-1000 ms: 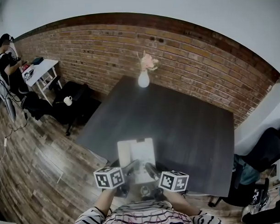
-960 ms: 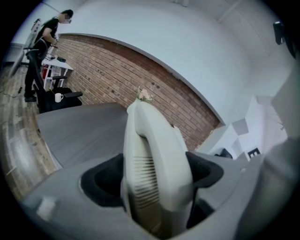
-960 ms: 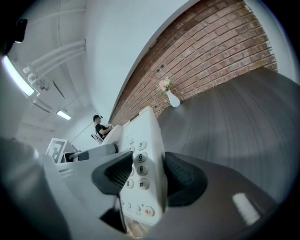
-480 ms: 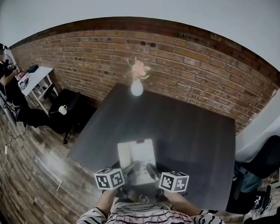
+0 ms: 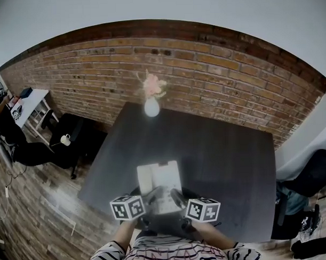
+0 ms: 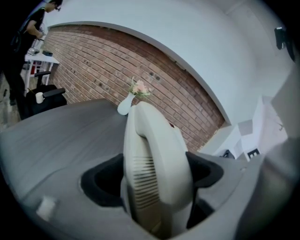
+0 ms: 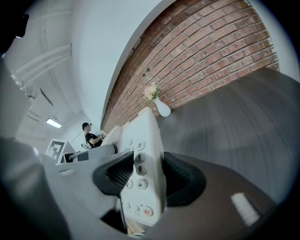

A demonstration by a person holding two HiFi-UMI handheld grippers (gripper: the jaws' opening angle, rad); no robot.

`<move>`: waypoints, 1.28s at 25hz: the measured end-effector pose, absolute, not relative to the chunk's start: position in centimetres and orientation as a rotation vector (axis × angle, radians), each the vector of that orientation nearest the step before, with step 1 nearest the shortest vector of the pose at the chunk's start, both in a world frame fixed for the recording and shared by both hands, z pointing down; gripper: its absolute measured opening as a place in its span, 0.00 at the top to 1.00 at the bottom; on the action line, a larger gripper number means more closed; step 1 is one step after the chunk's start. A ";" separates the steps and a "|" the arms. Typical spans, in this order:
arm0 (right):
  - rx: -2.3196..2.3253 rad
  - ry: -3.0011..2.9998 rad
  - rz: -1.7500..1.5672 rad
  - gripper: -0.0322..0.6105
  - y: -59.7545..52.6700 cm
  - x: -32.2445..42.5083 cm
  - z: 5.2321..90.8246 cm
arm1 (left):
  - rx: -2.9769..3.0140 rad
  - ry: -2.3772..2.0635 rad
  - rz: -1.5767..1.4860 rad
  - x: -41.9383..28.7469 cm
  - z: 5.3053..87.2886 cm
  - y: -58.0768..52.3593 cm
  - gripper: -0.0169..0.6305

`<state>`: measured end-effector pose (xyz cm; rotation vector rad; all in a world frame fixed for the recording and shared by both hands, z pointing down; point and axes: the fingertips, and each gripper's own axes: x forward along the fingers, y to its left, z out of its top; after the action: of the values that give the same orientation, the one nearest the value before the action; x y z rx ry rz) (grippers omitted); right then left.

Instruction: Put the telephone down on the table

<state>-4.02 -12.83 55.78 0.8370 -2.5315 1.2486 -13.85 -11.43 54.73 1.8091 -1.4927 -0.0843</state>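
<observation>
A cream desk telephone (image 5: pixel 159 185) is held between both grippers over the near part of the dark table (image 5: pixel 217 146). My left gripper (image 5: pixel 153 196) is shut on its handset side; the ribbed handset (image 6: pixel 154 164) fills the left gripper's (image 6: pixel 157 176) jaws. My right gripper (image 5: pixel 176 196) is shut on the keypad side. In the right gripper view the number keys (image 7: pixel 139 169) sit between that gripper's (image 7: pixel 140 176) black pads, whose jaws have just been closing a little on the telephone. I cannot tell whether the telephone touches the table.
A white vase with pink flowers (image 5: pixel 151 106) stands at the table's far edge before the brick wall (image 5: pixel 219 71). A dark chair with a mug (image 5: pixel 65 139) is at the left, and another chair (image 5: pixel 314 175) at the right. Far left, a person sits at a white desk (image 5: pixel 28 102).
The table and vase have drawn nearer and slid down and left in the head view. The telephone and both grippers keep their place in front of me, now further over the tabletop.
</observation>
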 end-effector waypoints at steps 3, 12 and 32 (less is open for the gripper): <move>0.900 -2.517 1.286 0.64 -14.3 -5.7 56.0 | 1.839 -1.449 -0.051 -15.7 54.9 -13.4 0.33; 1.130 -2.467 1.362 0.64 -19.0 -10.0 57.4 | 1.940 -1.300 0.061 -20.1 56.2 -19.7 0.33; 1.355 -2.359 1.421 0.64 -32.8 -9.8 62.6 | 1.994 -1.126 0.168 -19.7 61.7 -35.1 0.33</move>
<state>-9.76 -32.81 62.60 1.3555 -2.3593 1.4205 -19.69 -35.12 61.73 1.9945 -1.1264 0.1677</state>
